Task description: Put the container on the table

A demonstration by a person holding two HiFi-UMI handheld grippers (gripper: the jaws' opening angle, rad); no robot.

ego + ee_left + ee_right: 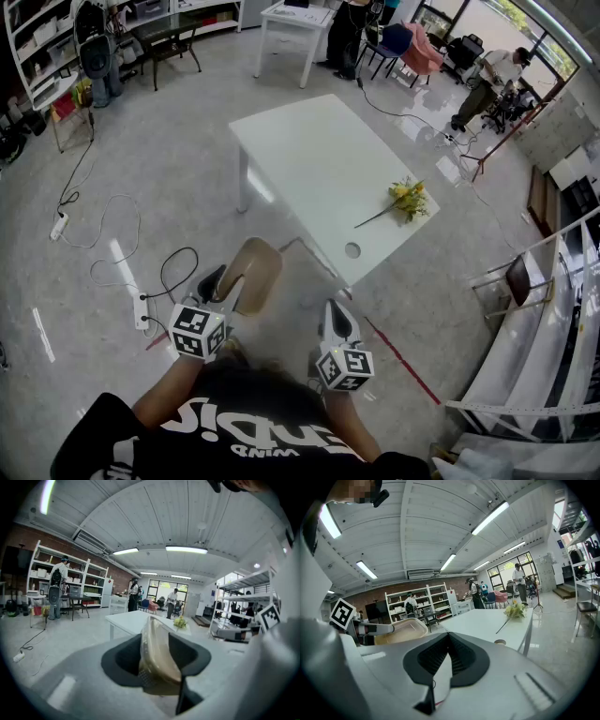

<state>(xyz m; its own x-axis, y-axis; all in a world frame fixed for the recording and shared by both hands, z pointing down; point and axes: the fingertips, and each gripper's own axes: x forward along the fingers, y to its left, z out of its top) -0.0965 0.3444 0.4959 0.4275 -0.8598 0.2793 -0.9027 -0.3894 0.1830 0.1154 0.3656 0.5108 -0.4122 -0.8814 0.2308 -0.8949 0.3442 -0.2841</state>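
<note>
A beige, translucent container point(256, 270) hangs above the floor just short of the white table's point(314, 155) near corner. My left gripper point(218, 287) is shut on its rim. In the left gripper view the container point(157, 656) stands on edge between the black pads point(123, 658), with the table point(133, 620) ahead. My right gripper point(338, 322) is beside it to the right, shut, with nothing between its jaws point(449, 657). The right gripper view shows the container point(401, 631) at its left and the table point(487, 620) ahead.
On the table lie a yellow flower sprig point(409, 199) and a small round disc point(352, 250) near the front corner. A power strip point(142, 310) with cables lies on the floor at the left. A red tape line point(403, 361) runs at the right. People stand far behind the table.
</note>
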